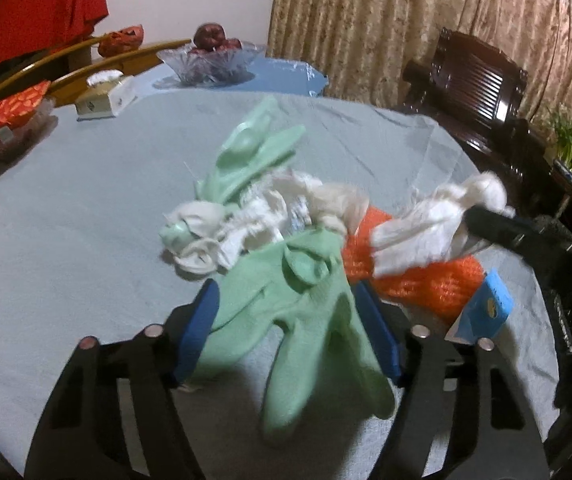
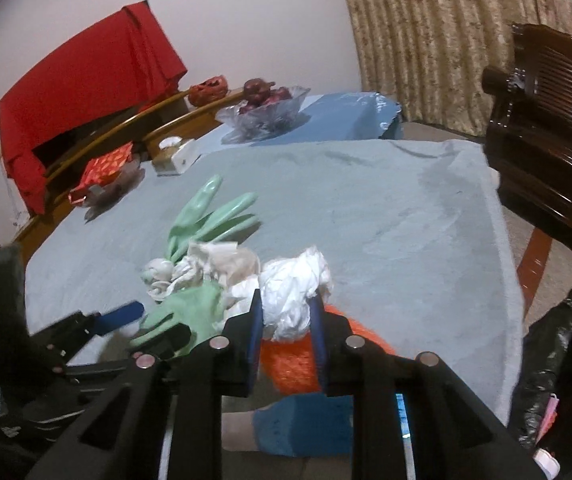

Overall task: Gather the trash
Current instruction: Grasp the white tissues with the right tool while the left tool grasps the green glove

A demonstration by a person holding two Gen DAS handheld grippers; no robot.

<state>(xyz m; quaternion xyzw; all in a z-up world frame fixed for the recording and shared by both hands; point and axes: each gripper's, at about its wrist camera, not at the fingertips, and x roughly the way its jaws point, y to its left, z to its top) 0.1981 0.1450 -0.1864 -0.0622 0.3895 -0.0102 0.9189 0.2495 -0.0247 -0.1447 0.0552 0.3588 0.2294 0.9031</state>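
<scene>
A pile of trash lies on the grey-blue tablecloth (image 1: 66, 208): two green rubber gloves, crumpled white tissues (image 1: 262, 216), an orange mesh (image 1: 425, 280) and a blue and white wrapper (image 1: 481, 308). My left gripper (image 1: 286, 320) is open with its blue pads either side of the near green glove (image 1: 305, 312). My right gripper (image 2: 286, 324) is shut on a crumpled white tissue (image 2: 293, 292), held just above the orange mesh (image 2: 293, 364). In the left wrist view that tissue (image 1: 429, 220) and the right gripper's black finger show at the right. The far green glove (image 2: 210, 220) lies behind the pile.
A glass bowl of red fruit (image 1: 212, 56), a tissue box (image 1: 104, 94) and a red packet (image 1: 10, 116) stand at the table's far side. A dark wooden chair (image 2: 549, 128) stands at the right. A black trash bag (image 2: 557, 344) hangs at the table's right edge.
</scene>
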